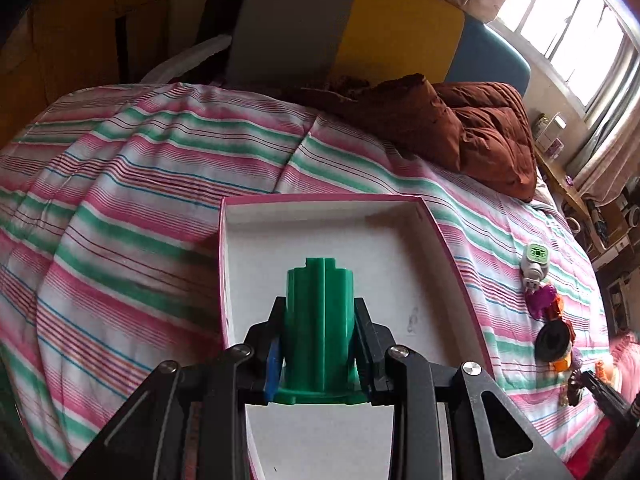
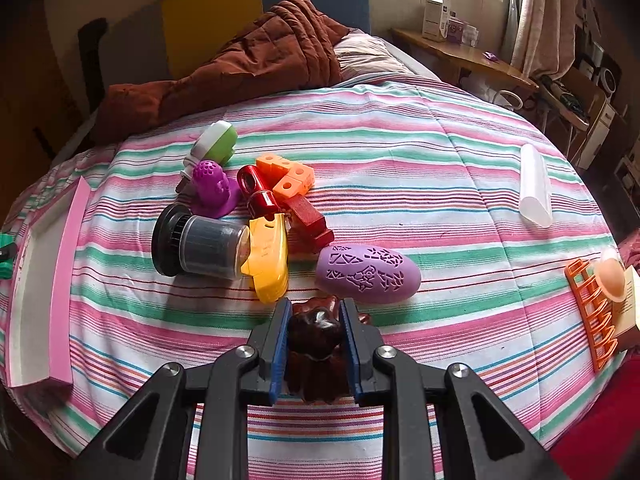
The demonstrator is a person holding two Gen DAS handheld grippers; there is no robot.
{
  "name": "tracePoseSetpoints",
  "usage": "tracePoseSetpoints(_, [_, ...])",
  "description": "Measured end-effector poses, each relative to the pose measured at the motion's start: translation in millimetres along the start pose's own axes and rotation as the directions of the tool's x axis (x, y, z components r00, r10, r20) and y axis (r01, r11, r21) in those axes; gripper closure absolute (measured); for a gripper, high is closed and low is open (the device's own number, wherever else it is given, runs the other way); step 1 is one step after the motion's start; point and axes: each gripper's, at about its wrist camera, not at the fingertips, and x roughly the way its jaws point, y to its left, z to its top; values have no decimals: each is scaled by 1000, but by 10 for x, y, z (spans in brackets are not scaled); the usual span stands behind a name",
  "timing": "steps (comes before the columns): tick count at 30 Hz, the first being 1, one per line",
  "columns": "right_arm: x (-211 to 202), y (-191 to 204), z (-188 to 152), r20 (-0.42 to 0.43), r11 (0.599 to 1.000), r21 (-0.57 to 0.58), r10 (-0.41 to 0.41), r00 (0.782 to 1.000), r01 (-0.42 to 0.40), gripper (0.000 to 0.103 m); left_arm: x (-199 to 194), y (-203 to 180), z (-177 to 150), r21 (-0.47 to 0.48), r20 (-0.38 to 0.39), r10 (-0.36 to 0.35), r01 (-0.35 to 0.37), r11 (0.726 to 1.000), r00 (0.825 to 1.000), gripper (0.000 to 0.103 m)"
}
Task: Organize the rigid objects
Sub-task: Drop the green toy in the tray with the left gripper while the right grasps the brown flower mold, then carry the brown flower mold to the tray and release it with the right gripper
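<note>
Both tools clamped: L [image 1: 320, 344] green part [image 1: 320, 320] (R [image 2: 315, 344] brown piece [image 2: 314, 344]).

One pink box [image 1: 320, 204] is seen on the bed [image 2: 400, 140]. One green piece [image 1: 320, 320] and one dark brown piece [image 2: 316, 336] are counted. On the cover are counted one purple egg [image 2: 368, 274], one yellow toy [image 2: 268, 258], one black jar [image 2: 200, 246], two orange things [image 2: 286, 178] [image 2: 592, 312] and one white tube [image 2: 534, 190].
</note>
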Motion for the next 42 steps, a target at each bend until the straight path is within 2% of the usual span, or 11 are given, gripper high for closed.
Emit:
tracePoseSetpoints(4, [5, 1, 4, 0, 1000, 0, 0, 1000, 0, 80, 218, 39, 86, 16, -32, 67, -66, 998, 997, 69])
tracePoseSetpoints(5, [3, 2, 7, 0, 1000, -1, 0, 1000, 0, 80, 249, 35, 108, 33, -30, 92, -91, 995, 995, 65])
tracePoseSetpoints(6, [4, 6, 8, 1, 1000, -4, -1, 1000, 1, 80, 263, 30, 130, 48, -20, 122, -121, 992, 992, 48])
tracePoseSetpoints(7, [6, 13, 8, 1, 1000, -8, -2, 1000, 2, 80, 253, 29, 158, 55, -4, 134, -133, 990, 991, 40])
tracePoseSetpoints(8, [7, 22, 9, 2, 1000, -13, -5, 1000, 5, 80, 226, 25, 180, 56, 7, 129, -129, 990, 992, 39])
tracePoseSetpoints(14, [4, 17, 13, 1, 1000, -12, -12, 1000, 12, 80, -210, -45, 64, 59, 109, 132, -139, 988, 985, 38])
tracePoseSetpoints(18, [24, 25, 13, -4, 999, -17, -37, 999, 37, 80, -570, -90, -258, 37, 181, 136, -145, 989, 974, 28])
tracePoseSetpoints(23, [18, 10, 11, -9, 999, -7, -38, 999, 38, 79, -805, -201, -723, 19, 170, 119, -124, 992, 978, 28])
tracePoseSetpoints(28, [6, 30, 2, -3, 999, -21, -44, 999, 44, 80, -922, -435, -1080, 82, 160, 117, -131, 988, 980, 28])
tracePoseSetpoints(34, [-24, 93, -15, 8, 999, -47, -9, 1000, 9, 80, -985, -589, -1271, 122, 167, 113, -135, 983, 979, 24])
tracePoseSetpoints(42, [-61, 213, -31, 4, 992, -60, 113, 994, -112, 80, -993, -534, -1366, 102, 150, 138, -154, 983, 979, 24])
